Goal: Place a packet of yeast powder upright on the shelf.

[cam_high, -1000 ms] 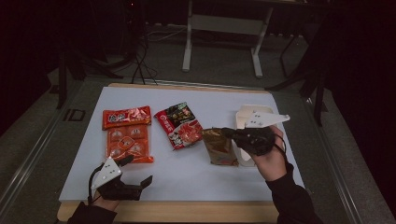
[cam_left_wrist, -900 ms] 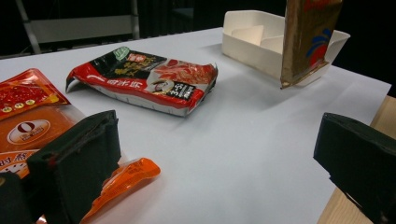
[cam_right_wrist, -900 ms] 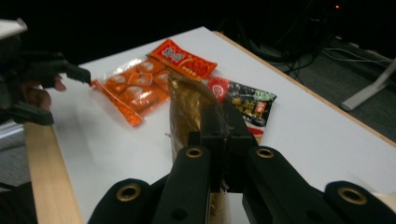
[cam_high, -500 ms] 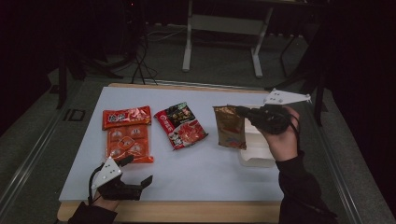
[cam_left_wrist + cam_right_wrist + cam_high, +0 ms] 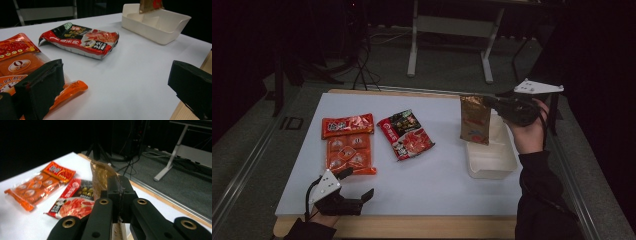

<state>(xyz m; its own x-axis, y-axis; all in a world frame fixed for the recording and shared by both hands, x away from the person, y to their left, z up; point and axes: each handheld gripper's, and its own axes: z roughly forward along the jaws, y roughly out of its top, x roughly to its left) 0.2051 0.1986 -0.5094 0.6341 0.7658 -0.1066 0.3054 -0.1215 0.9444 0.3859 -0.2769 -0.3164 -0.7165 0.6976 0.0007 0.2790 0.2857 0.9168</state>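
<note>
Holding the brown packet up by its top edge, your right gripper has both jaws pinched tight on it, and the packet hangs upright in the air with its lower end right over the white tray. From the left gripper view you can see that lower end dangling just above the tray's inside, not resting on the bottom as far as the pictures tell. Inside, the tray shows a divider and bare white floor in the 2 compartments you can see.

Your left gripper sits low at the near edge of the white table, jaws spread wide with nothing between them. Just beside it lies the orange multi-pack, its clear corner touching the left jaw in the left gripper view. Between that pack and the tray, the red and black packet lies flat, well apart from both grippers.
</note>
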